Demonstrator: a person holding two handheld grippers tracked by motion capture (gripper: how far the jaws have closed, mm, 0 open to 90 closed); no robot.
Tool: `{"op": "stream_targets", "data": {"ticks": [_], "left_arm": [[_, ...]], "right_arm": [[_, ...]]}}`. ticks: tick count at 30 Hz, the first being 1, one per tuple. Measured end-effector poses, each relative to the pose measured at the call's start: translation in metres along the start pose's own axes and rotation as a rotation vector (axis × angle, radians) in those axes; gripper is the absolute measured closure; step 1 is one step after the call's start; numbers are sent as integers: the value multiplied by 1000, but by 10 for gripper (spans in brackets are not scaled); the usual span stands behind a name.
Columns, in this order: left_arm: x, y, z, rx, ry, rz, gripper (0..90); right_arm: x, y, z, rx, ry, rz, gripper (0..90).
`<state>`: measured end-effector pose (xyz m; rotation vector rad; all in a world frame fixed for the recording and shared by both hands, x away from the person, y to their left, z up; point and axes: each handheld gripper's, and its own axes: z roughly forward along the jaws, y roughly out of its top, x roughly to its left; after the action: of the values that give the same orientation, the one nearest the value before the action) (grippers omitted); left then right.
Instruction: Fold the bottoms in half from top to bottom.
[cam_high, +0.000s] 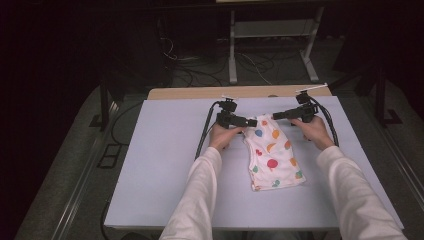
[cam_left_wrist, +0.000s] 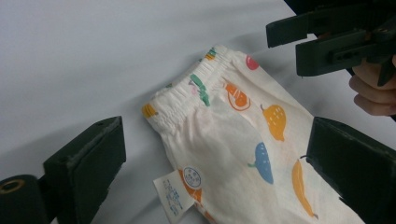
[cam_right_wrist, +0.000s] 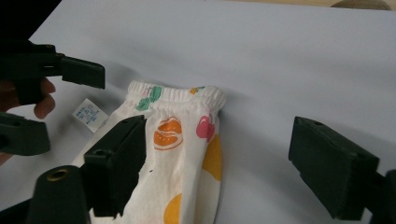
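A small white garment printed with coloured fruit lies folded on the white table, its elastic waistband at the far end. My left gripper is open at the waistband's left corner. In the left gripper view its jaws straddle the garment, and a care label sticks out near them. My right gripper is open at the waistband's right corner. Its jaws in the right gripper view stand wide apart over the waistband end of the garment. Neither holds cloth.
A wooden strip runs along the table's far edge. A black cable trails from the left gripper across the table. A white desk frame and loose cables sit on the floor beyond.
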<state>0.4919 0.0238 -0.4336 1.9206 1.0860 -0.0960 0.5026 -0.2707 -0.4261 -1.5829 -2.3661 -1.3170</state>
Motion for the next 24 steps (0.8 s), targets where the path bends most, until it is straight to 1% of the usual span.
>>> {"op": "stream_targets", "data": {"ticks": [3, 4, 5, 6, 7, 9, 13, 14, 15, 16, 18, 20, 24], "left_arm": [[3, -1, 2, 9, 8, -11, 73], [6, -3, 4, 24, 12, -23, 100], [6, -3, 4, 24, 12, -23, 116], [9, -4, 6, 38, 12, -28, 126], [9, -4, 6, 38, 12, -28, 130], [11, -6, 9, 59, 14, -29, 140], [11, -8, 11, 51, 12, -31, 166], [11, -7, 11, 48, 5, -31, 197], [11, -7, 11, 48, 5, -31, 210], [11, -8, 12, 49, -5, -30, 233], [10, -9, 13, 56, -12, -28, 272], [10, -9, 13, 55, -13, -24, 323], [10, -9, 13, 50, -19, -28, 438]], "right_arm": [[-2, -1, 0, 4, 5, 7, 218], [-3, -2, 1, 15, 7, 10, 242], [-3, -2, 1, 15, 7, 10, 242], [-4, -3, 3, 28, 16, 12, 277], [-4, -3, 3, 28, 16, 12, 277], [-5, -4, 5, 35, 21, 9, 328], [-5, -5, 6, 35, 19, 11, 374], [-5, -5, 8, 36, 17, 10, 412], [-5, -5, 8, 36, 17, 10, 412], [-6, -6, 9, 34, 25, 17, 430], [-6, -7, 11, 40, 28, 16, 455], [-5, -9, 15, 49, 33, 14, 465], [-6, -12, 20, 57, 35, 21, 490]]}}
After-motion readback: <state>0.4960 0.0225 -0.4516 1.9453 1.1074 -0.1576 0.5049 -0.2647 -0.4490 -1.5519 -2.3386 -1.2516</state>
